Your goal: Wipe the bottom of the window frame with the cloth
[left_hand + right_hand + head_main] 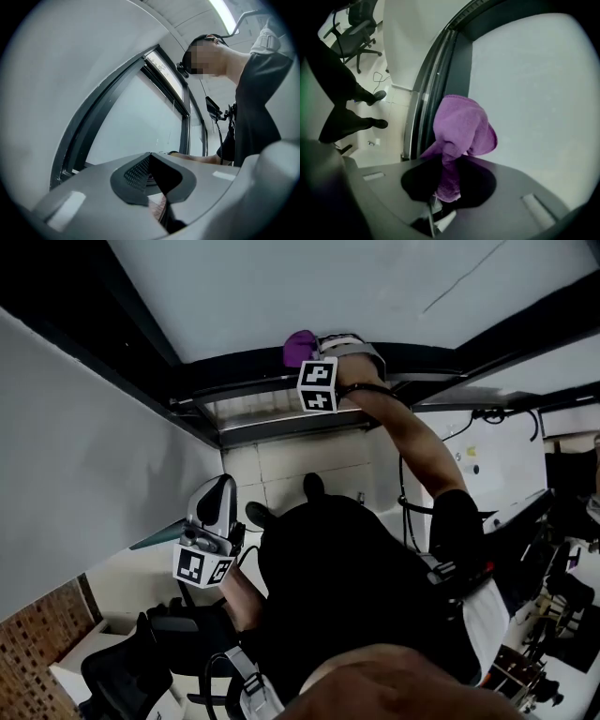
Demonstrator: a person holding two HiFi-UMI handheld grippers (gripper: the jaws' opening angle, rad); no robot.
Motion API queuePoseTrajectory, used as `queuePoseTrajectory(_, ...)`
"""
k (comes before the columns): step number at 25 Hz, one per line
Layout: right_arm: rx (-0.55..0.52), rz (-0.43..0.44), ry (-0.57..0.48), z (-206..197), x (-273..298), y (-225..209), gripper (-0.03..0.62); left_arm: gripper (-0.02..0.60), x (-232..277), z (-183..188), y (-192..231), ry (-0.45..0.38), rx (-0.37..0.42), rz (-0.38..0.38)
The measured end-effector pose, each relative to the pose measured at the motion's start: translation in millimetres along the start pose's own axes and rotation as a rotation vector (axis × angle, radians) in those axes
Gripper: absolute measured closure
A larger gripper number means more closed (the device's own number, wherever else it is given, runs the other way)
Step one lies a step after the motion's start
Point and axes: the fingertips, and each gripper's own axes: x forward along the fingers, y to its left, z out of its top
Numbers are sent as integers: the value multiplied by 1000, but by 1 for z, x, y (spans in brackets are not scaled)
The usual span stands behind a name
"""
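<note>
My right gripper (315, 352) is raised to the dark bottom rail of the window frame (239, 367) and is shut on a purple cloth (299, 347). In the right gripper view the bunched cloth (461, 124) bulges out past the right gripper (447, 183) and lies against the frame's dark inner strip (459, 70), beside the glass (534, 93). My left gripper (222, 491) hangs low at the left near the person's leg, away from the window. In its own view the left gripper (152, 180) has its pads together with nothing between them.
A white wall panel (84, 474) runs along the left of the window. Below are a tiled floor (281, 470), a black office chair (122, 671) and cables (408, 512). Desks with equipment (553, 615) stand at the right. The person's shoes (377, 96) show beneath the frame.
</note>
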Motion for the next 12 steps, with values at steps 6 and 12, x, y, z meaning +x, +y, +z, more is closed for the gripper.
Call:
queuePoseTrajectory(6,176,128,-315,46,-62,0,525,580,-25,0,23,-6,-5,51)
queuePoseTrajectory(12,370,44,-741,189,-109,-65,525,580,-41,8,28,-21,12,93)
